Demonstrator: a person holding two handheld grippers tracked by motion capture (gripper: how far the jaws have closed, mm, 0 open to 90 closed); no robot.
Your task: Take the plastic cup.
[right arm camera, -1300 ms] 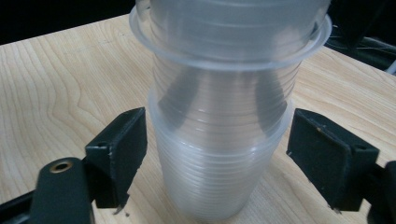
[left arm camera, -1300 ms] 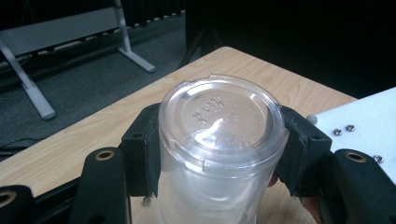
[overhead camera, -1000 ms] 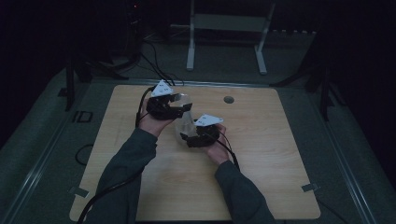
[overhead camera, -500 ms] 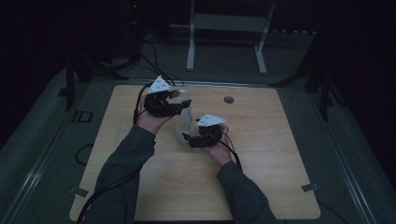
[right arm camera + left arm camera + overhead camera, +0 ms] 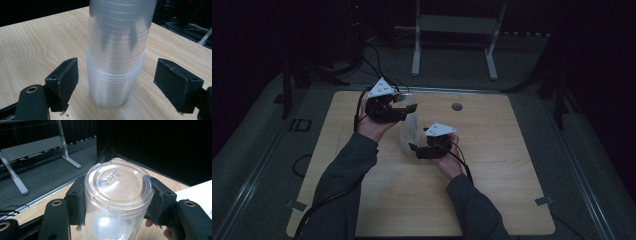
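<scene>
A stack of clear plastic cups (image 5: pixel 408 132) stands upside down near the middle of the wooden table (image 5: pixel 502 165). My left gripper (image 5: pixel 403 106) is shut on the top cup. In the left gripper view its black pads (image 5: pixel 76 205) press both sides of that cup (image 5: pixel 118 182), whose embossed base faces up. My right gripper (image 5: pixel 413 148) sits low beside the stack, open. In the right gripper view its jaws stand apart on either side of the lower cups (image 5: pixel 116 82), touching neither side.
A small dark round spot (image 5: pixel 457 106) lies on the table behind the stack. A metal stand (image 5: pixel 452 25) and cables (image 5: pixel 377 55) are on the floor beyond the far edge. Bare wood (image 5: pixel 37 45) lies around the stack.
</scene>
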